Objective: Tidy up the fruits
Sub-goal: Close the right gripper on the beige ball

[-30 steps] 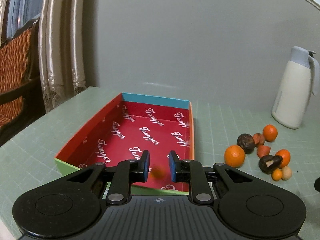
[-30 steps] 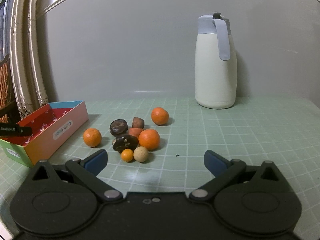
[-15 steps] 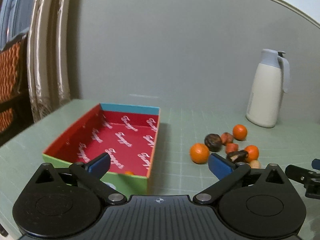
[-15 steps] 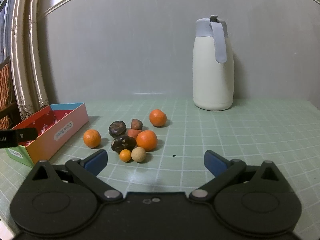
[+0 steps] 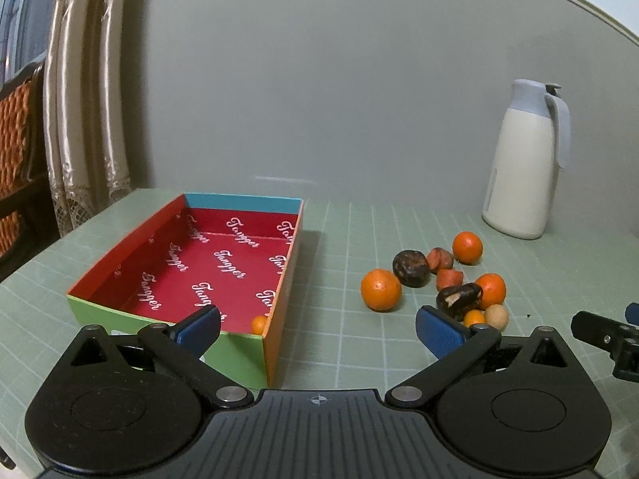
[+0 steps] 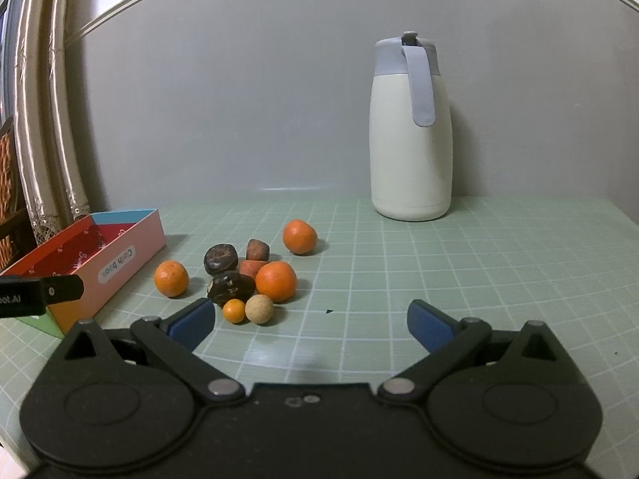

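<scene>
Mat (image 6: 439, 279) with pale grid lines meets grey wall (image 6: 239, 99).

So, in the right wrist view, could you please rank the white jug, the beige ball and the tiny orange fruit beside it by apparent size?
1. White jug, clearly largest, though farthest away.
2. Beige ball.
3. Tiny orange fruit, slightly smaller than the ball beside it at similar distance.

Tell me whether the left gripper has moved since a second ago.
Yes. The left gripper pulled back and rightward from the red box; its jaws, then nearly shut over the box floor, now stand wide open and empty.
</scene>
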Available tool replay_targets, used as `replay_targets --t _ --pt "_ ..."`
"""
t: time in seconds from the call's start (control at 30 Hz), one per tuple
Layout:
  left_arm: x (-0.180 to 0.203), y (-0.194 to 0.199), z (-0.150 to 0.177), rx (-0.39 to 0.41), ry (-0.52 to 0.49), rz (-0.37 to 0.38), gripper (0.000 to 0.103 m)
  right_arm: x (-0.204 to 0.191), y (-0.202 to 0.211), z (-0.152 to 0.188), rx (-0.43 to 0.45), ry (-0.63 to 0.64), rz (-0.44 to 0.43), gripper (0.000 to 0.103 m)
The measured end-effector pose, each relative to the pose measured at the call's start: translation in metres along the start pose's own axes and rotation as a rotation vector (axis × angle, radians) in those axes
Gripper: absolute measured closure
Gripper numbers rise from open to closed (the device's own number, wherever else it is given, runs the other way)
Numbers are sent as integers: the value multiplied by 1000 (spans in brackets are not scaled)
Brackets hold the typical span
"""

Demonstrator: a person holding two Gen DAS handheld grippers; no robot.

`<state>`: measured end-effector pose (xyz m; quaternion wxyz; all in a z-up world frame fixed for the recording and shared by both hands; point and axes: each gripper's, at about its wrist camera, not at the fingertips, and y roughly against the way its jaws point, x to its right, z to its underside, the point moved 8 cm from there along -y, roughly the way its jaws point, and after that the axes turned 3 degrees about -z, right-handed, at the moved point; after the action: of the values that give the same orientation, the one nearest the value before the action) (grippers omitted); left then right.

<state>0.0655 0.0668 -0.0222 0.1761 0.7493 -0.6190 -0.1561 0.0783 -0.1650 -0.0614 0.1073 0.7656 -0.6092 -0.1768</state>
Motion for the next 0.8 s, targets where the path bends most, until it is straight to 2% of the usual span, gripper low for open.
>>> replay_targets --t 0.67,0.77,0.8 --pt "-4 3 -3 11 1 -7 0 -2 -1 -3 18 -12 -12 1" --pt "-10 2 -4 11 11 -14 0 -8 -3 -3 19 6 -21 6" --pt "-12 2 -4 10 13 -17 0 -10 -5 -3 17 15 -23 10"
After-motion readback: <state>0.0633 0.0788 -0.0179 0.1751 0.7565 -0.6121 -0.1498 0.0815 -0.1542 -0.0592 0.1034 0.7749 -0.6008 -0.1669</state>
